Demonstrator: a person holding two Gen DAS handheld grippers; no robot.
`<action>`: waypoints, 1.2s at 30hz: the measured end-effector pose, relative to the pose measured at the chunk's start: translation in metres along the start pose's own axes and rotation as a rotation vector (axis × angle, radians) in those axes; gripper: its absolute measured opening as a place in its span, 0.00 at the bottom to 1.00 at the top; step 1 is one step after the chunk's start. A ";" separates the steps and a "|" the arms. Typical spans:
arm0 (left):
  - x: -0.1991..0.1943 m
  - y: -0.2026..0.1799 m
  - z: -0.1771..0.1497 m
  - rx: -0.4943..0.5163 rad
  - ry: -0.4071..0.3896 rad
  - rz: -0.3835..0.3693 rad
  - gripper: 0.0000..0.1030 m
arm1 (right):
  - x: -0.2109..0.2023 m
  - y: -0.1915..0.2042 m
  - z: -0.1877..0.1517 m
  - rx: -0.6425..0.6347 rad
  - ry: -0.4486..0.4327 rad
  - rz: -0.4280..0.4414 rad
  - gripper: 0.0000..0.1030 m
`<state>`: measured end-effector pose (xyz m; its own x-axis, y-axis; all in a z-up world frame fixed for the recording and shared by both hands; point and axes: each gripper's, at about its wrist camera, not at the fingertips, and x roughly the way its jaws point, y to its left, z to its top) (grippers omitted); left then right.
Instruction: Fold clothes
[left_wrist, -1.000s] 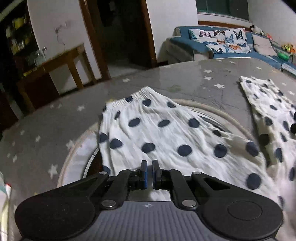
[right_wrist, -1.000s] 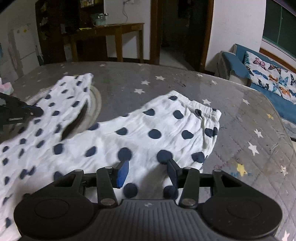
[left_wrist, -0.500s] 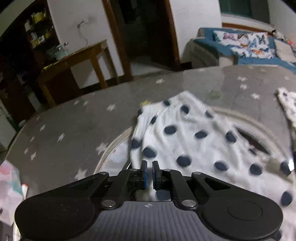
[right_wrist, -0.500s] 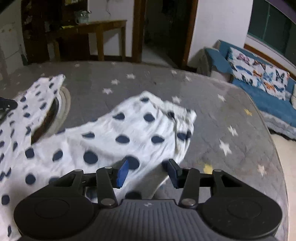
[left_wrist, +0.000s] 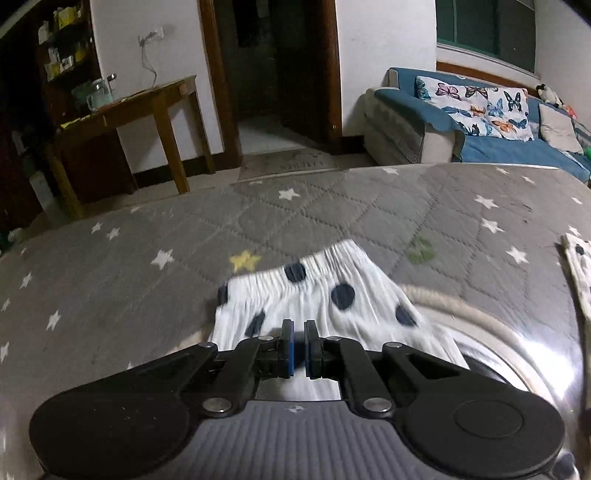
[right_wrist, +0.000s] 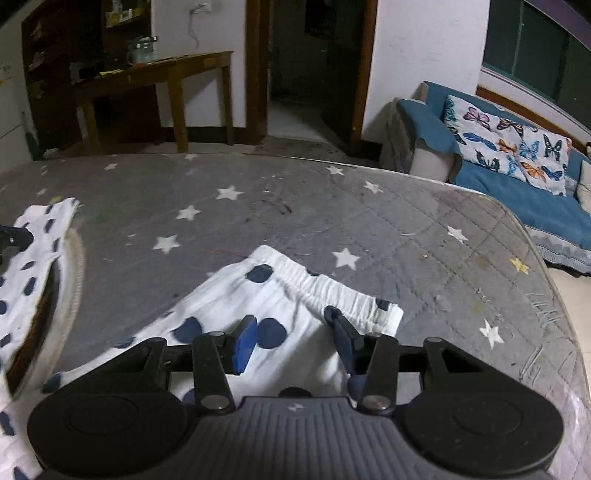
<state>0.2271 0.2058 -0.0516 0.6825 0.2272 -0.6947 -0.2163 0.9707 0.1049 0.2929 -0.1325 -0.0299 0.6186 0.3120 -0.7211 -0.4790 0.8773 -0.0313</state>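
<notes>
Lying across a grey quilted cover dotted with stars, the white garment with navy spots is spread wide, one gathered elastic edge in front of each hand tool. From the left side, that edge sits just past the tips of the left gripper, whose jaws stand nearly together with only a thin slit between the blue pads; the cloth runs under and between them, so it looks pinched there, though the blur makes the contact itself hard to confirm. Part of the fabric drapes over a round pale-rimmed thing on the cover, with a shiny dark surface inside the rim. A second spotted piece shows at the far right edge.

On the other side, the right gripper has its jaws partly apart, straddling the garment just short of its gathered band. Its right finger seems to press into a fold of cloth; whether the pads truly grip it cannot be told. Beyond the bed stand a wooden table, a dark doorway and a blue sofa with a butterfly cushion.
</notes>
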 end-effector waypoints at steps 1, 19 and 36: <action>0.005 -0.001 0.002 0.010 -0.004 0.007 0.07 | 0.001 -0.002 0.000 0.005 -0.003 -0.001 0.44; 0.011 -0.010 0.002 0.087 -0.084 0.175 0.08 | -0.009 -0.026 -0.006 0.025 -0.042 -0.106 0.44; -0.123 -0.050 -0.093 0.224 -0.032 -0.139 0.27 | -0.119 0.070 -0.081 -0.158 0.020 0.249 0.46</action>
<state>0.0890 0.1217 -0.0382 0.7173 0.0899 -0.6909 0.0382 0.9851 0.1677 0.1353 -0.1381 -0.0020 0.4580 0.5019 -0.7337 -0.7067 0.7063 0.0419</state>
